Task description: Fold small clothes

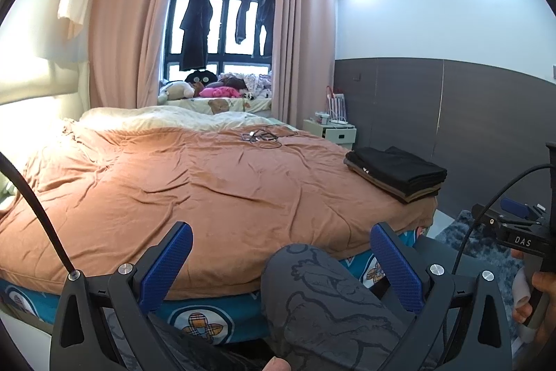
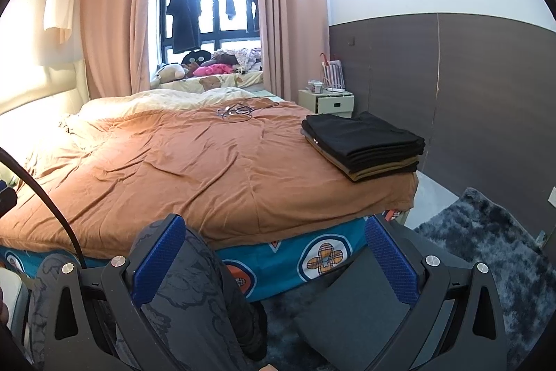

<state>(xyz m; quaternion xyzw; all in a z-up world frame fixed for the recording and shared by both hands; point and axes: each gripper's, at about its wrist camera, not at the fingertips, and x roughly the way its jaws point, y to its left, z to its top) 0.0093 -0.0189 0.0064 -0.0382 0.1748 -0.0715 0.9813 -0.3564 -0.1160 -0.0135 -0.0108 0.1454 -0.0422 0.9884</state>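
A stack of folded dark clothes (image 1: 396, 172) lies at the bed's right front corner; it also shows in the right wrist view (image 2: 361, 141). My left gripper (image 1: 281, 235) is open and empty, held low in front of the bed's near edge above the person's knee (image 1: 312, 294). My right gripper (image 2: 274, 228) is open and empty, also low before the bed edge, with the stack ahead to its right. The right gripper's body shows at the right edge of the left wrist view (image 1: 521, 232).
The bed has an orange-brown quilt (image 1: 194, 183) over a teal patterned sheet (image 2: 288, 259). Cables lie mid-bed (image 2: 236, 110). A white nightstand (image 2: 326, 99) stands by the dark wall panel. A dark shaggy rug (image 2: 486, 249) and a flat grey item (image 2: 354, 305) lie on the floor. Soft toys (image 1: 208, 89) sit at the window.
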